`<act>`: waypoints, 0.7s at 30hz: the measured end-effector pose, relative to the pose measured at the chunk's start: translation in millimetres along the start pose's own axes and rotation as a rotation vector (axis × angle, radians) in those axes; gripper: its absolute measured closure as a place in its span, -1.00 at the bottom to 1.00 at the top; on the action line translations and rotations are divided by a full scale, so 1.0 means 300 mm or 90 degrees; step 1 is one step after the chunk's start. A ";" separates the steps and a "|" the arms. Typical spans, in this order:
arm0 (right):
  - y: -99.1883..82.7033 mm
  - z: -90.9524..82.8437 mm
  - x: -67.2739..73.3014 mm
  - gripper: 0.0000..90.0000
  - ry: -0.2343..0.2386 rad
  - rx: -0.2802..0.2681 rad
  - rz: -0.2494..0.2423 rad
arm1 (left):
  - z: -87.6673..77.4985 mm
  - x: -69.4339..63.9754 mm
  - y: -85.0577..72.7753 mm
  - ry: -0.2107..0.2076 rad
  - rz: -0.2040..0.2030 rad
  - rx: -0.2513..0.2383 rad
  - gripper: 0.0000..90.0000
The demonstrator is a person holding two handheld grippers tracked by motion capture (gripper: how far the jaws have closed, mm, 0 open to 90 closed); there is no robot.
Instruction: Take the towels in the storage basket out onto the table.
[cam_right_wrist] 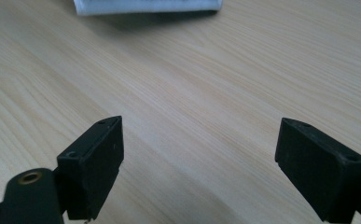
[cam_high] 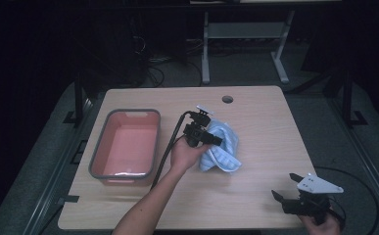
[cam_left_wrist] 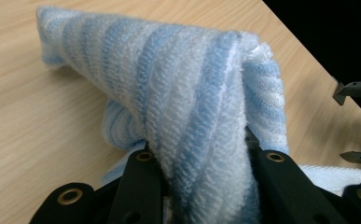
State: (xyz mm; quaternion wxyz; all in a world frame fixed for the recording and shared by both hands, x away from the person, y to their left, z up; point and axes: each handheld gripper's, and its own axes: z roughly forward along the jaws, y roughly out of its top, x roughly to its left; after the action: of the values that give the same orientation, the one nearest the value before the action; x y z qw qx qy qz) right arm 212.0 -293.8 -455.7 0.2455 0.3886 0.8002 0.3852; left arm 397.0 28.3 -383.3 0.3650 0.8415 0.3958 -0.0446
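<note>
A blue-and-white striped towel (cam_high: 221, 147) lies bunched at the middle of the wooden table (cam_high: 260, 122). My left gripper (cam_high: 211, 139) is shut on a fold of it, with the rest draped down to the tabletop. In the left gripper view the towel (cam_left_wrist: 192, 93) bulges up between the two black jaws, which pinch it from both sides. My right gripper (cam_high: 285, 188) hovers near the table's front right corner, open, jaws wide apart with nothing between them. In the right gripper view the gripper (cam_right_wrist: 199, 154) looks over bare wood, and the towel's edge (cam_right_wrist: 145, 5) shows at the top.
A pink tub with a grey rim (cam_high: 104, 147) stands at the table's left side, beside the left hand. A round cable hole (cam_high: 227, 99) sits near the far edge. The left gripper's black cable (cam_high: 170, 144) runs along the tub's right side. Dark floor and desk legs lie beyond.
</note>
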 end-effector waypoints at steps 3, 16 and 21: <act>0.000 0.000 0.000 -0.67 -0.001 -0.001 0.000 | 0.022 0.000 -0.004 -0.002 -0.006 0.004 0.57; 0.001 -0.002 0.001 -0.67 0.000 0.001 -0.001 | 0.099 0.001 -0.030 0.004 -0.013 0.016 0.53; 0.001 -0.003 0.001 -0.67 0.001 0.001 -0.001 | 0.122 0.002 -0.043 0.004 -0.018 0.025 0.48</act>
State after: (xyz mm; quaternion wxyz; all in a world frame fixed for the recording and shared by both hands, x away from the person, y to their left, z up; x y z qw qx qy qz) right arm 211.4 -293.8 -455.0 0.2450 0.3882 0.8007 0.3849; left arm 396.3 10.3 -417.5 0.3466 0.8430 0.4077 -0.0543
